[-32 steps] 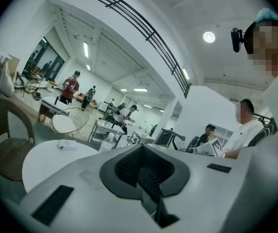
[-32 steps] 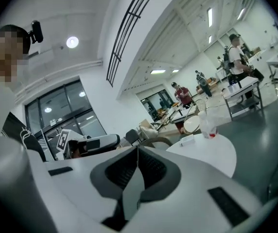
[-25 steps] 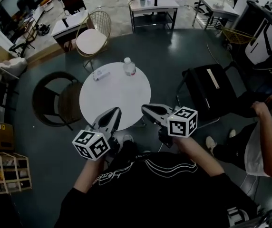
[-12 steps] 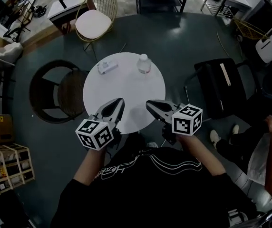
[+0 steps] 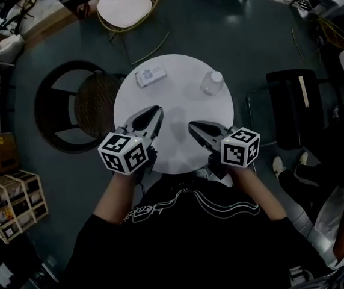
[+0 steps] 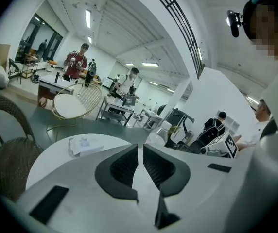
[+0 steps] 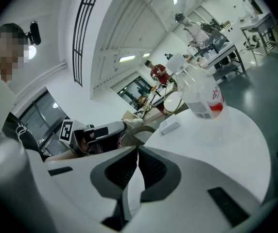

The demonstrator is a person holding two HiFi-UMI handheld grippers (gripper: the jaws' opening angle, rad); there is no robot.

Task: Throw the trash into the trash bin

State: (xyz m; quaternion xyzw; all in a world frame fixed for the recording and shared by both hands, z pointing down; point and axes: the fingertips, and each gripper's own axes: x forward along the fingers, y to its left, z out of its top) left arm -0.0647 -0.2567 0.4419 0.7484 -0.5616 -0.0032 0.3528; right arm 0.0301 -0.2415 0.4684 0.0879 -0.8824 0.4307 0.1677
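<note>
Here: left gripper (image 5: 156, 112), right gripper (image 5: 192, 126) side by side over table (image 5: 178, 77), tilted down (fingers (image 6: 124, 166) pressed together, empty).

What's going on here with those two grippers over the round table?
A person stands at a round white table with a handheld gripper in each hand. The left gripper and the right gripper hover over the near side of the table, both with jaws closed and nothing between them. A plastic bottle and a small white packet sit untouched on the far side, so no trash has been picked up yet.
</note>
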